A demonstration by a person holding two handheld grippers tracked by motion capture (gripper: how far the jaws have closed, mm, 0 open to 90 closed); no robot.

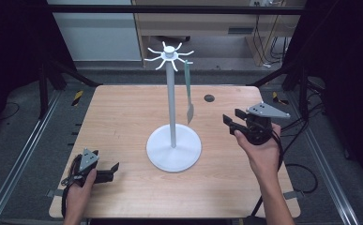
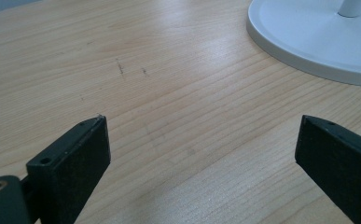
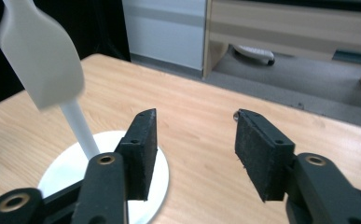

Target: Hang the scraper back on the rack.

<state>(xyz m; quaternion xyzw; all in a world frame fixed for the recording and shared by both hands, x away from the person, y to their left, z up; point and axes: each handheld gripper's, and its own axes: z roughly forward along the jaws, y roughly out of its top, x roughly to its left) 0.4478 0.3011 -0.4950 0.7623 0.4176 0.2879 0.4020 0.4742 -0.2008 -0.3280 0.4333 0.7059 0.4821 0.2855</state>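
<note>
Both tongs, left tongs [image 1: 115, 167], right tongs [image 1: 231, 118], gaping empty, white stand [image 1: 173, 140] between, perhaps spatula [image 1: 189, 89] hanging.

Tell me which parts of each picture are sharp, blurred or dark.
High view: wooden table evenly lit, surroundings dark, white stand crisp. Left gripper view: wood grain sharp, the stand's base slightly soft. Right gripper view: the hanging spatula near the lens is blurred; right gripper pads sharp.
</note>
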